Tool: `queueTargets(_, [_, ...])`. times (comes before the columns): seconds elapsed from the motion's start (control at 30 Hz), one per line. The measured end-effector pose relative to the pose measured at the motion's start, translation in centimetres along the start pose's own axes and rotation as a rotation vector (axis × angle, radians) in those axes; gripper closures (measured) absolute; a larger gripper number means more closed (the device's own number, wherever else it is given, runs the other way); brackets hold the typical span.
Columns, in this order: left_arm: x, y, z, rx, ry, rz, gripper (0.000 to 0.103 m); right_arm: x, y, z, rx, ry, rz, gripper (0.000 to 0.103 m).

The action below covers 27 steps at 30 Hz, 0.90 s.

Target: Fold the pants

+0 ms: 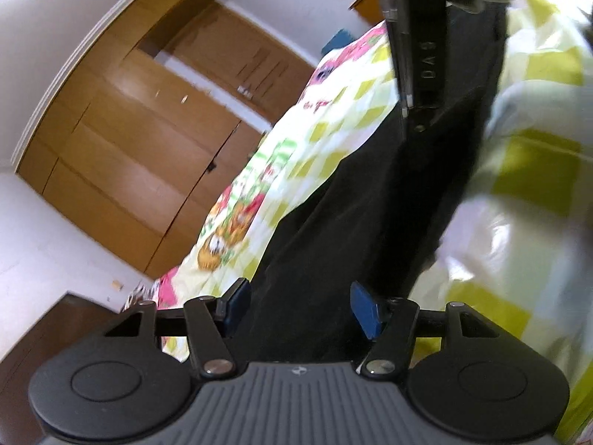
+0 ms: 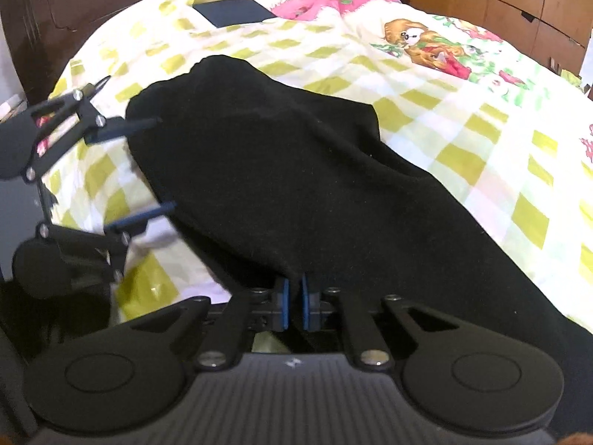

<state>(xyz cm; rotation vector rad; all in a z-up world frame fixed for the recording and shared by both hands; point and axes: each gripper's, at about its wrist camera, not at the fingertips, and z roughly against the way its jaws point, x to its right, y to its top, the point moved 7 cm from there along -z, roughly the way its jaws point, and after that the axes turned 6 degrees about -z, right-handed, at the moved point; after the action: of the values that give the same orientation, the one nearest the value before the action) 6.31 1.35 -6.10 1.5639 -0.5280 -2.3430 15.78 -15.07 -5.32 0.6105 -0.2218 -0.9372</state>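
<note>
The pants [image 2: 296, 170], black and limp, lay stretched across the checked bedspread [image 2: 463, 141], well short of the dark flat square [image 2: 233, 11] near the bed's far end. No clean crease showed. The cloth humped and seemed doubled at the end nearest that square, though I could not tell whether that was a fold or just slack. The right gripper [image 2: 292, 302] was clenched, its blue pads pinching the near edge of the pants. The left gripper [image 2: 148, 165] stood spread at the pants' side edge, its fingers [image 2: 141, 124] straddling the fabric without pressing on it. In the left wrist view, black cloth ran between its parted pads [image 1: 365, 309]. By my reading, the folding was barely begun: one edge secured, the other grip not yet made, and the lifting and laying over left to do.
</note>
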Motion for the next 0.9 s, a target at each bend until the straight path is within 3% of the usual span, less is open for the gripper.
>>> queueTargets(0.17, [2.1, 0.0, -1.9, 0.001, -0.028, -0.109, 0.032, -1.7, -1.3, 0.5, -0.023, 0.055, -0.012, 0.102])
queueTargets(0.27, [1.3, -0.3, -2.7, -0.045, -0.043, -0.075, 0.048, -2.6, -2.3, 0.2, -0.028, 0.039, 0.027, 0.102])
queueTargets(0.37, [0.2, -0.8, -3.1, -0.083, -0.028, -0.027, 0.052, -2.4, -2.1, -0.1, 0.000, -0.015, 0.045, 0.098])
queueTargets(0.5, [0.1, -0.8, -2.9, -0.074, -0.013, -0.029, 0.052, -3.4, -1.4, -0.2, 0.052, -0.086, 0.185, 0.088])
queueTargets(0.57, [0.2, -0.6, -2.6, -0.053, -0.013, -0.033, 0.052, -4.0, -1.6, -0.6, 0.058, -0.109, 0.254, 0.067])
queueTargets(0.6, [0.3, -0.4, -2.5, -0.044, -0.018, -0.037, 0.052, -4.4, -2.0, -1.0, 0.059, -0.141, 0.308, 0.063])
queueTargets(0.67, [0.6, -0.4, -2.3, -0.036, -0.024, -0.053, 0.047, -4.6, -2.5, -1.4, 0.063, -0.190, 0.370, 0.063])
queueTargets(0.8, [0.8, -0.6, -1.9, -0.029, -0.051, -0.058, 0.044, -4.8, -2.6, -0.1, 0.086, -0.184, 0.372, 0.064])
queueTargets(0.9, [0.7, -0.1, -1.5, -0.002, -0.062, -0.044, 0.036, -4.8, -2.3, 1.4, 0.126, -0.198, 0.383, 0.062])
